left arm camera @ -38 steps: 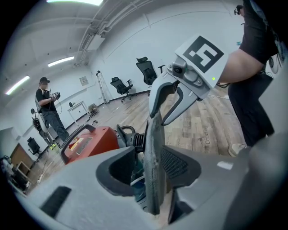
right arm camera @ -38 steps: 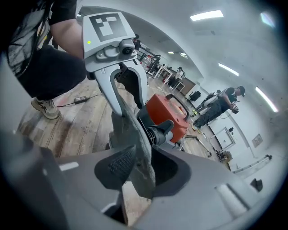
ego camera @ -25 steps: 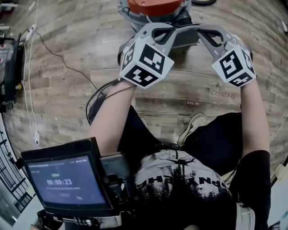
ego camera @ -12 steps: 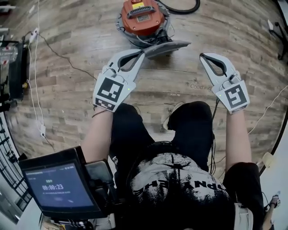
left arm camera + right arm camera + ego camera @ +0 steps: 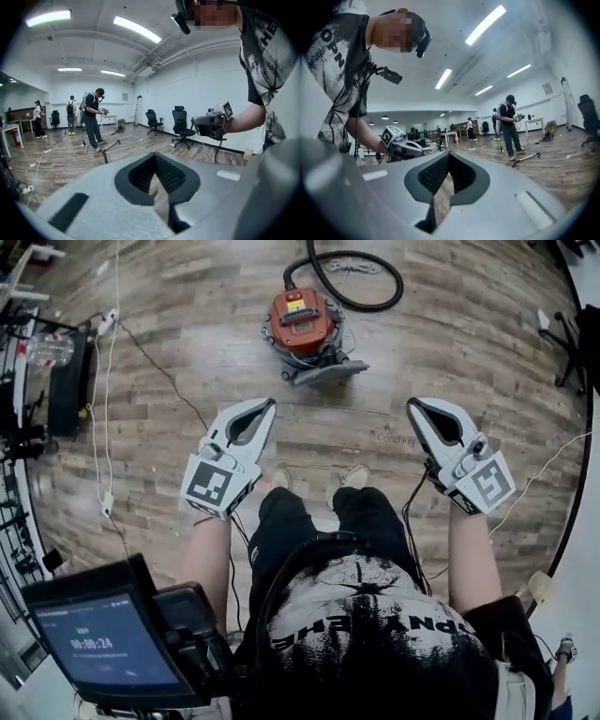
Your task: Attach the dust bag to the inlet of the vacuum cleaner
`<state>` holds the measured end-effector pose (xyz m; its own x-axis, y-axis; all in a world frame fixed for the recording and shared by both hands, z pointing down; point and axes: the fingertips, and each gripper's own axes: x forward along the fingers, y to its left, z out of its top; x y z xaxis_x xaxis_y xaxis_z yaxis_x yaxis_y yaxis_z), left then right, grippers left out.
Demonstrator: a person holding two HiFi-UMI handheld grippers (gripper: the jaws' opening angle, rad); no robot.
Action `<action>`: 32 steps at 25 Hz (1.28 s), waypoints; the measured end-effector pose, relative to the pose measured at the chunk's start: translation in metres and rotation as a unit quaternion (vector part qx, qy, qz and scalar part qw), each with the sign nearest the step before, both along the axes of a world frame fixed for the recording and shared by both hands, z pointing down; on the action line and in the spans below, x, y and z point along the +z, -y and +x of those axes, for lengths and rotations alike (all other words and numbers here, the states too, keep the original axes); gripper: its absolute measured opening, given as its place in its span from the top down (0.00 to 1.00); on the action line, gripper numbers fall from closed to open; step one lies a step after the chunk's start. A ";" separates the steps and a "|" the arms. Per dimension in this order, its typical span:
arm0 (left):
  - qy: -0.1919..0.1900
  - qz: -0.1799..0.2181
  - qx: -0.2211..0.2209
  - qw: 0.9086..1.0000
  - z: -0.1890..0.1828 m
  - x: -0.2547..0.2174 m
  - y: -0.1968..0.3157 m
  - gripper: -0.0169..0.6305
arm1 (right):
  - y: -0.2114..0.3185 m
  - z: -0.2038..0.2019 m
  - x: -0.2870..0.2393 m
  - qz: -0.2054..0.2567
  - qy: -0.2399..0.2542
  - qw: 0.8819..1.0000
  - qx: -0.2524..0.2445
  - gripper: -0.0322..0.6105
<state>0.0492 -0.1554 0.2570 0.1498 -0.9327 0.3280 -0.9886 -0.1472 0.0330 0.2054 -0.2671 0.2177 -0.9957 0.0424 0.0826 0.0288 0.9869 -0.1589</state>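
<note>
Left gripper [image 5: 266,405] and right gripper [image 5: 413,407] are pinched closed, empty. The vacuum cleaner [image 5: 302,322] lies well beyond their tips, so I'd crouch close first.

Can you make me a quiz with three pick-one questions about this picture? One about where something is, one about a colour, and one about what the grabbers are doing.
1. Where is the vacuum?
A. on the floor, beyond the person's shoes
B. on a table
C. held in a gripper

2. What colour is the vacuum's top?
A. blue
B. orange
C. green

3. How are the jaws of the left gripper and right gripper?
A. wide open
B. shut on a bag
C. shut, holding nothing

Answers:
1 A: it sits on the wood floor past the shoes.
2 B: its lid is orange.
3 C: each gripper view shows the jaw tips together with nothing between them.
</note>
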 end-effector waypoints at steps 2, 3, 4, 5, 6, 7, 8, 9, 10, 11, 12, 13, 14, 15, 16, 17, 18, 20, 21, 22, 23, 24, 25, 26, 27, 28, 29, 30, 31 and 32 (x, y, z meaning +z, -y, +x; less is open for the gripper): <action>-0.005 0.002 -0.016 1.000 0.008 -0.027 -0.003 0.97 | -0.004 0.008 -0.025 -0.008 0.013 1.000 -0.013 0.94; -0.008 0.002 -0.019 1.000 0.013 -0.039 -0.003 0.97 | -0.005 0.013 -0.036 -0.008 0.019 1.000 -0.018 0.94; -0.010 0.011 -0.018 1.000 0.020 -0.051 -0.001 0.96 | -0.005 0.016 -0.046 -0.006 0.025 0.999 -0.022 0.94; -0.012 0.024 -0.013 1.000 0.027 -0.063 0.002 0.96 | -0.006 0.019 -0.056 -0.004 0.033 0.999 -0.025 0.94; -0.012 0.037 -0.007 0.999 0.035 -0.075 0.005 0.96 | -0.006 0.021 -0.064 -0.001 0.040 0.999 -0.026 0.94; -0.011 0.047 0.000 0.999 0.042 -0.086 0.009 0.96 | -0.005 0.023 -0.072 0.003 0.048 0.999 -0.025 0.94; -0.009 0.055 0.007 0.998 0.048 -0.094 0.012 0.97 | -0.005 0.024 -0.078 0.007 0.056 0.998 -0.022 0.94; -0.008 0.059 0.017 0.998 0.054 -0.099 0.013 0.96 | -0.006 0.025 -0.084 0.009 0.064 0.998 -0.016 0.94; -0.006 0.059 0.025 0.998 0.059 -0.102 0.014 0.97 | -0.005 0.027 -0.089 0.010 0.073 0.997 -0.006 0.94; -0.005 0.059 0.032 0.998 0.062 -0.103 0.016 0.96 | -0.004 0.028 -0.094 0.011 0.081 0.997 0.006 0.94; -0.005 0.063 0.039 0.997 0.064 -0.105 0.018 0.97 | -0.002 0.029 -0.098 0.010 0.090 0.996 0.018 0.94; -0.007 0.071 0.043 0.997 0.065 -0.109 0.020 0.97 | 0.000 0.030 -0.102 0.008 0.097 0.995 0.028 0.94; -0.011 0.082 0.048 0.995 0.066 -0.114 0.022 0.97 | 0.000 0.030 -0.105 0.006 0.102 0.994 0.036 0.94; -0.015 0.093 0.053 0.994 0.067 -0.119 0.023 0.97 | 0.000 0.029 -0.108 0.007 0.105 0.994 0.042 0.94; -0.019 0.099 0.061 0.993 0.066 -0.122 0.024 0.96 | -0.002 0.027 -0.110 0.010 0.106 0.993 0.046 0.94; -0.022 0.103 0.072 0.992 0.064 -0.124 0.024 0.97 | -0.004 0.025 -0.113 0.016 0.105 0.993 0.049 0.94; -0.025 0.106 0.082 0.991 0.063 -0.126 0.025 0.97 | -0.007 0.021 -0.115 0.025 0.103 0.993 0.051 0.94; -0.032 0.112 0.106 0.988 0.057 -0.131 0.027 0.96 | -0.013 0.008 -0.117 0.039 0.094 0.993 0.058 0.94; -0.035 0.115 0.119 0.986 0.053 -0.134 0.027 0.97 | -0.017 -0.001 -0.117 0.044 0.089 0.993 0.065 0.94; -0.037 0.122 0.132 0.983 0.048 -0.138 0.027 0.97 | -0.021 -0.010 -0.119 0.048 0.085 0.993 0.071 0.94; -0.037 0.129 0.143 0.981 0.043 -0.144 0.026 0.97 | -0.025 -0.019 -0.122 0.054 0.081 0.992 0.076 0.94; -0.036 0.135 0.154 0.978 0.036 -0.149 0.024 0.97 | -0.030 -0.029 -0.125 0.062 0.076 0.992 0.079 0.94; -0.035 0.139 0.163 0.976 0.029 -0.152 0.022 0.97 | -0.035 -0.038 -0.127 0.070 0.071 0.992 0.083 0.94; -0.035 0.137 0.171 0.975 0.021 -0.153 0.019 0.97 | -0.039 -0.047 -0.129 0.076 0.069 0.991 0.087 0.94; -0.033 0.130 0.178 0.975 0.013 -0.151 0.016 0.97 | -0.043 -0.056 -0.131 0.079 0.068 0.990 0.092 0.94; -0.033 0.124 0.184 0.974 0.005 -0.149 0.012 0.97 | -0.047 -0.063 -0.132 0.080 0.068 0.990 0.098 0.94; -0.036 0.124 0.190 0.973 -0.002 -0.151 0.009 0.97 | -0.051 -0.070 -0.132 0.078 0.068 0.989 0.106 0.94; -0.042 0.131 0.196 0.971 -0.007 -0.156 0.005 0.97 | -0.056 -0.076 -0.131 0.077 0.066 0.988 0.112 0.94; -0.048 0.141 0.203 0.968 -0.010 -0.161 0.002 0.97 | -0.062 -0.081 -0.130 0.077 0.063 0.988 0.118 0.94; -0.051 0.147 0.210 0.965 -0.014 -0.163 -0.002 0.97 | -0.067 -0.086 -0.129 0.078 0.060 0.988 0.122 0.94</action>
<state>0.0350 -0.1533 0.0942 0.5523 -0.8333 0.0217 -0.8336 -0.5519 0.0235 0.1189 -0.1997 0.0890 -0.9779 -0.2030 -0.0502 -0.2025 0.9792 -0.0149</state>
